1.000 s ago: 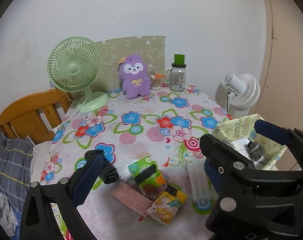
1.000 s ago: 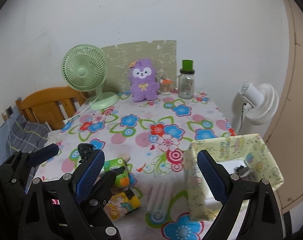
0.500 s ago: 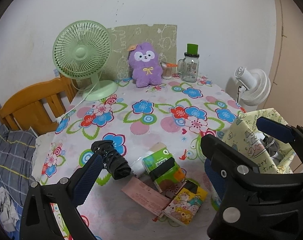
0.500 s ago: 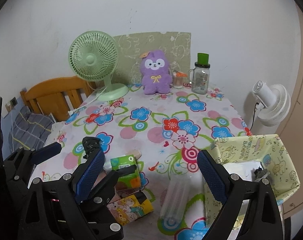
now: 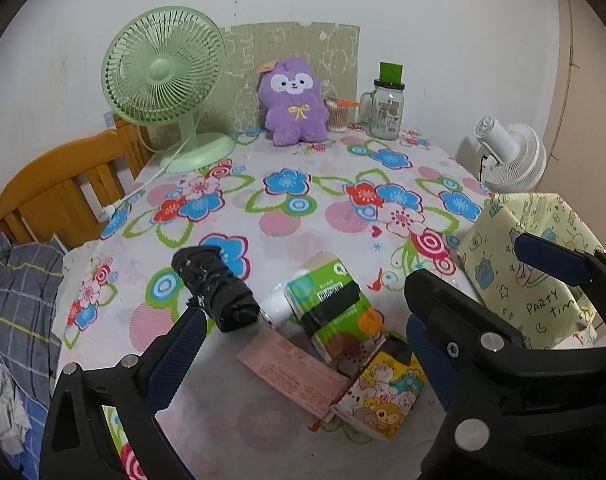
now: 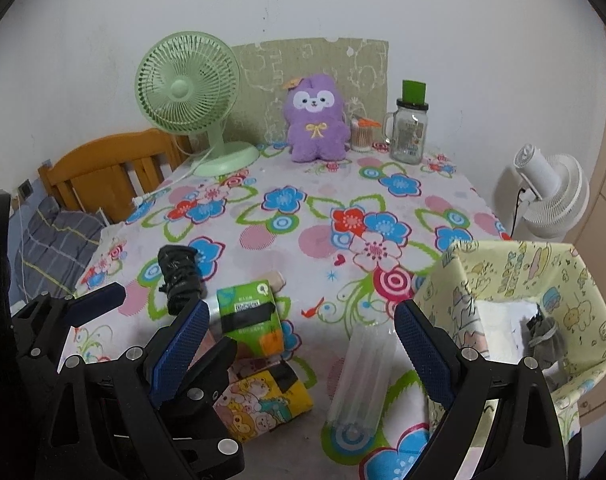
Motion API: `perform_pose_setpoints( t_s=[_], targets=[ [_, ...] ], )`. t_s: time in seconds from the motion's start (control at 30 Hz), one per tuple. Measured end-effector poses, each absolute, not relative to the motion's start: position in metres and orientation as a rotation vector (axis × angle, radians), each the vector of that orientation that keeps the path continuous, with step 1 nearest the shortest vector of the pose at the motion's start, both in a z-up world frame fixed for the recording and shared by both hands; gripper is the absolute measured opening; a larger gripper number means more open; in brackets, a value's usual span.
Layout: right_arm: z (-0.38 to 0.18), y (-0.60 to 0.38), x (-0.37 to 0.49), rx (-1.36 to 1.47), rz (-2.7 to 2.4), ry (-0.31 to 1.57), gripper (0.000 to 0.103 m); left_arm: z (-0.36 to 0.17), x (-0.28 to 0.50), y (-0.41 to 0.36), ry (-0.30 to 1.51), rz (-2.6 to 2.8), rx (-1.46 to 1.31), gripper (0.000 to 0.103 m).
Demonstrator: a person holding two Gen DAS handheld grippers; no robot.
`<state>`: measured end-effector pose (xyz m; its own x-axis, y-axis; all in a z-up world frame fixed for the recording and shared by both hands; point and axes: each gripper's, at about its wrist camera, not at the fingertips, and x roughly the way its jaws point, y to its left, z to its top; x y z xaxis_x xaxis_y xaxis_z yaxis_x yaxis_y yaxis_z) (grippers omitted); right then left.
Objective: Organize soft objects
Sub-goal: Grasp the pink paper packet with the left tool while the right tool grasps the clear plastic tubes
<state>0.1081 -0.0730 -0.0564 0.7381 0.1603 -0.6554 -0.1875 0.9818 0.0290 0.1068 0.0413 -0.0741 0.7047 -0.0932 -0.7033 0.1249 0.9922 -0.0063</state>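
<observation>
Both the left gripper (image 5: 303, 344) and the right gripper (image 6: 301, 350) are wide apart, holding nothing. The purple plush toy (image 5: 295, 102) sits at the tabletop's (image 5: 303, 216) far edge.

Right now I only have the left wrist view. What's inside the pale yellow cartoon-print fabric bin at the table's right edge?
Observer: The right wrist view looks into the pale yellow cartoon-print fabric bin. It holds a white item and a small grey bundle. I cannot tell what either one is.
Operator: The right gripper blocks the table in front of that bin. Is anything there?
Observer: Yes. A clear plastic sleeve lies flat on the floral tablecloth, just left of the bin. It sits between the open fingers of the right gripper, and neither finger is touching it.
</observation>
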Motion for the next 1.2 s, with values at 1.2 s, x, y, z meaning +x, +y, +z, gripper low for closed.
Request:
perform_pose_setpoints(
  t_s=[1.2],
  targets=[
    [-0.137, -0.091, 0.139, -0.004, 0.045, 0.899, 0.071, -0.149, 0.129, 0.048, 0.943, -0.033, -0.026, 0.086]
  ],
)
